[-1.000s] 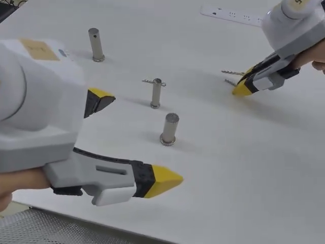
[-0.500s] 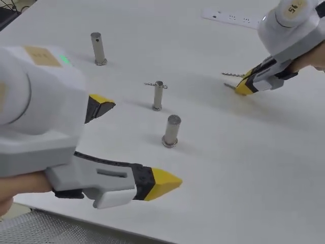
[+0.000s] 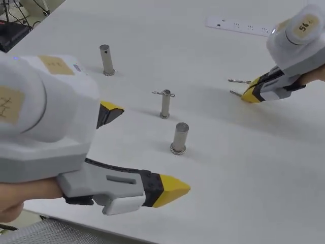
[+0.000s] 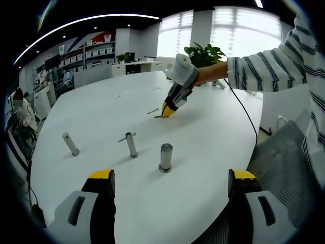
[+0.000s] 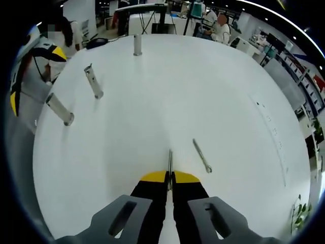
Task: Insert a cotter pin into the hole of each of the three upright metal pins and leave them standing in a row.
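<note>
Right tool [image 3: 250,95] is still pinching a cotter pin [image 5: 170,158] against the surface [image 3: 244,168], upper right. Left tool [image 4: 171,175] is hanging wide open. Near pin [image 3: 179,137] and far pin [image 3: 106,60] are waiting empty.

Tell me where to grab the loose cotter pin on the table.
Pinch the loose cotter pin across its straight shank near the middle, coming down from above with the jaws either side of it. It lies flat on the table, thin and long, so a side approach would likely find no hold.
</note>
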`<state>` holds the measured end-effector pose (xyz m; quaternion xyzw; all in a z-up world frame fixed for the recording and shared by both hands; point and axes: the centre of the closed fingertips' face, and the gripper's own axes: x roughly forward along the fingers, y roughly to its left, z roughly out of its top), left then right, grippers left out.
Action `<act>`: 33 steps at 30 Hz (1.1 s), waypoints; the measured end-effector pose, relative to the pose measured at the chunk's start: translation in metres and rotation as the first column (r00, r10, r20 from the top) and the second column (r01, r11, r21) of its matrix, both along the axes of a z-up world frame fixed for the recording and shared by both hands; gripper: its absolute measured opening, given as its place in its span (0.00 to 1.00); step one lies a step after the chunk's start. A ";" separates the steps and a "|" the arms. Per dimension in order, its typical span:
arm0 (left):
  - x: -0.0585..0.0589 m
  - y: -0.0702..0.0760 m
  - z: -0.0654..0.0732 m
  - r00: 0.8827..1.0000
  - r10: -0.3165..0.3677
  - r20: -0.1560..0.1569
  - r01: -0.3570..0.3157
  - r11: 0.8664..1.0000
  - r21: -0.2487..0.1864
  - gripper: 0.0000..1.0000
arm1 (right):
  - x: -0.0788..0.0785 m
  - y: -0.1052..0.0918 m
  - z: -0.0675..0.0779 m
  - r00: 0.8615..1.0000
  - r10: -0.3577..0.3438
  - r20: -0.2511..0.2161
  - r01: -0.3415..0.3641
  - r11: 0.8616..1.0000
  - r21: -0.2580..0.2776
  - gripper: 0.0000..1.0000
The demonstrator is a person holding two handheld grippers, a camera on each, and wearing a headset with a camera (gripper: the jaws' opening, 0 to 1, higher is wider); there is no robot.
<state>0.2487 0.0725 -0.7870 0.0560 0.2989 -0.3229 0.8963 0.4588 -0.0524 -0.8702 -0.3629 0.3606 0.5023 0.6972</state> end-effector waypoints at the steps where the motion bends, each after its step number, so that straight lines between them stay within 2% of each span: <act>1: 0.001 0.001 0.000 1.000 0.000 0.002 0.000 1.000 0.001 0.92 | 0.000 0.000 0.000 1.000 0.002 0.002 -0.002 1.000 -0.002 0.03; 4: 0.001 0.002 0.002 1.000 0.001 0.006 -0.001 1.000 0.006 0.91 | -0.006 0.003 0.007 1.000 0.020 0.011 -0.020 1.000 0.010 0.02; 9: 0.003 0.004 0.000 1.000 0.008 0.007 -0.008 1.000 0.009 0.90 | -0.018 0.008 0.020 0.996 0.063 0.056 -0.064 0.998 0.013 0.02; 18: 0.001 0.005 0.003 1.000 -0.007 0.016 0.007 1.000 0.021 0.87 | -0.035 0.009 0.035 0.994 0.064 0.084 -0.069 0.996 0.054 0.02; 23: 0.001 0.005 0.004 1.000 -0.006 0.013 0.006 1.000 0.015 0.84 | -0.044 0.011 0.048 0.989 0.073 0.132 -0.083 0.994 0.075 0.02; 26: 0.001 0.005 0.005 1.000 -0.001 0.001 0.001 1.000 0.009 0.80 | -0.048 0.012 0.056 0.985 0.070 0.158 -0.085 0.992 0.091 0.02; 29: 0.002 0.006 0.006 1.000 0.006 0.003 -0.007 1.000 0.012 0.73 | -0.051 0.013 0.063 0.982 0.046 0.182 -0.069 0.990 0.124 0.02; 33: 0.000 0.005 0.007 1.000 0.010 -0.013 -0.010 1.000 -0.004 0.62 | -0.061 0.012 0.072 0.977 0.024 0.212 -0.057 0.987 0.152 0.02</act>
